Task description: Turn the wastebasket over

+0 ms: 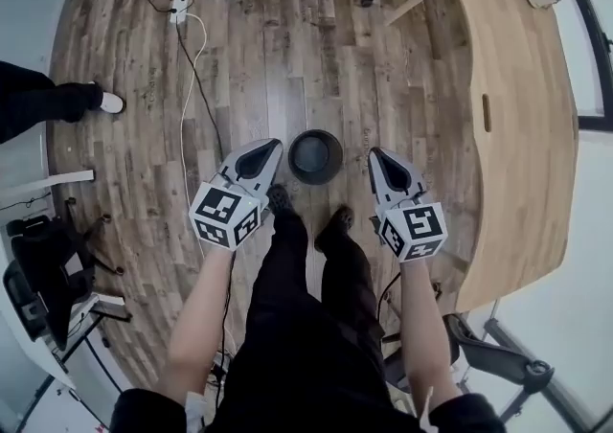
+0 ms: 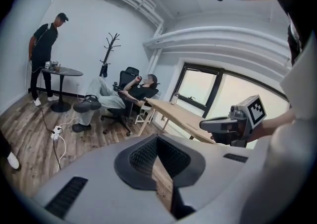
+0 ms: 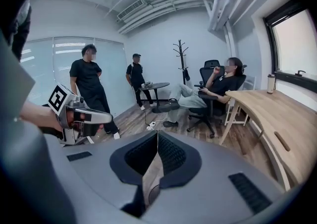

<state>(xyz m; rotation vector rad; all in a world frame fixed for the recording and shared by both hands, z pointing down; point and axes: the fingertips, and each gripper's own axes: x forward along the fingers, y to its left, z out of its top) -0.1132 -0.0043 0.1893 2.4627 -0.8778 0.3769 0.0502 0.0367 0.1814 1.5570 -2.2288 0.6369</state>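
Note:
A round black wastebasket stands on the wood floor in the head view, its open mouth facing up, just ahead of the person's shoes. My left gripper hangs close to its left side, jaws shut with nothing between them. My right gripper sits a little off its right side, also shut and empty. The left gripper view shows my own closed jaws, the left gripper, and the right gripper beyond them. From the right gripper, the left gripper shows at the left. Neither touches the basket.
A curved wooden desk runs along the right. A white power strip and its cable trail over the floor at the upper left. A black chair stands at the lower left. Several people stand or sit at the room's far side.

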